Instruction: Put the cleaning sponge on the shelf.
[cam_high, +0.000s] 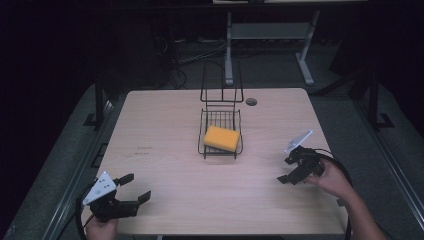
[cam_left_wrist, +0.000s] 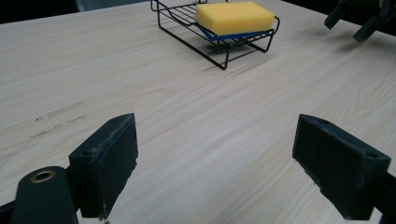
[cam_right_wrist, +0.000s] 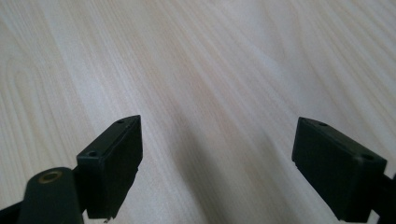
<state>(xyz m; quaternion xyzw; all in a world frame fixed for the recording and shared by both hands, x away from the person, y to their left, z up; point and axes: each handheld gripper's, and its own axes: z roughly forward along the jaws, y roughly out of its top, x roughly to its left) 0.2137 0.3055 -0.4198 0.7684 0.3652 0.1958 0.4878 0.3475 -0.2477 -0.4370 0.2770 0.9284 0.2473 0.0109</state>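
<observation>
From the high view you look forward and down on the whole table (cam_high: 165, 200), from well above your side. Your left gripper view sits low and close over the tabletop, facing across it toward the wire rack (cam_left_wrist: 224, 46) with the yellow sponge (cam_left_wrist: 235, 17), which the high view shares. Your right gripper view looks steeply down at bare wood from very near.
</observation>
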